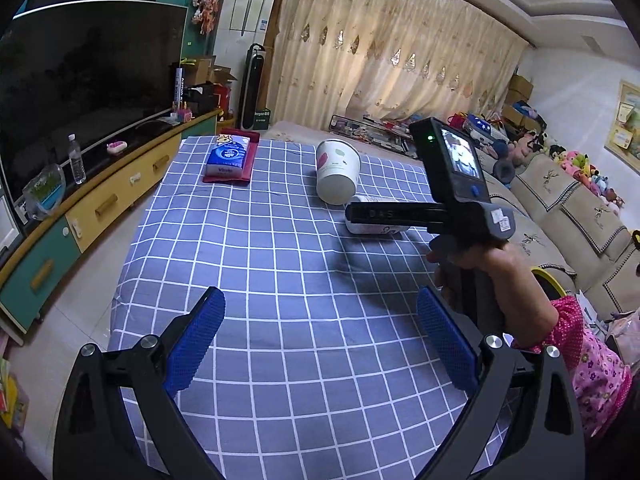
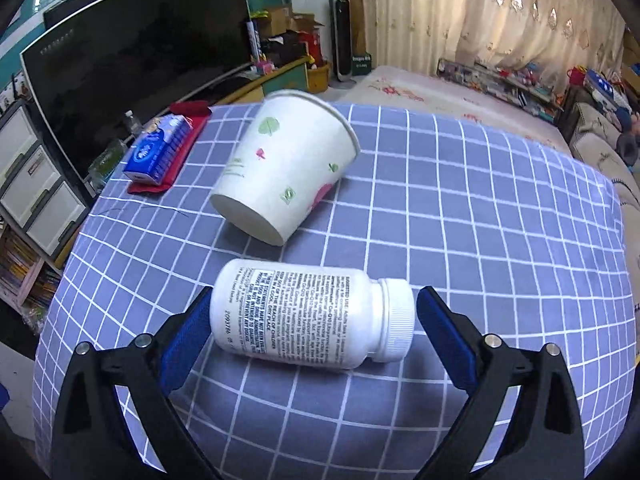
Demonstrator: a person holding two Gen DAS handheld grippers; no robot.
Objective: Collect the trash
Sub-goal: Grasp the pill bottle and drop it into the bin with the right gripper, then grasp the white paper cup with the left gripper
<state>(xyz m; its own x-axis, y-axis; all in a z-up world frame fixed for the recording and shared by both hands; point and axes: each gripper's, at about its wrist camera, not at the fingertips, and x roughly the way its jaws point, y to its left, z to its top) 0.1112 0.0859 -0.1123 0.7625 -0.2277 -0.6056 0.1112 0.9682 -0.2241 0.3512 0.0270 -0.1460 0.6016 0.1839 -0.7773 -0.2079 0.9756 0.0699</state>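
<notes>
At far left we see a blue tissue pack [image 2: 160,150] on a red cloth [image 2: 188,120]. Right of it a paper cup [image 2: 286,168] lies tipped on the checked tablecloth [image 2: 480,240]. Nearer, a white pill bottle [image 2: 308,314] lies on its side between our right gripper's [image 2: 314,322] wide-spread pads, cap rightward, ungripped. Our left gripper [image 1: 322,334] hangs released above bare cloth.

Even indoor light, sharp focus, strong fisheye bending at edges

White bottle [image 2: 308,316], black print; white cup [image 2: 286,168], green-pink motifs; blue-white checked tablecloth [image 2: 460,216].
</notes>
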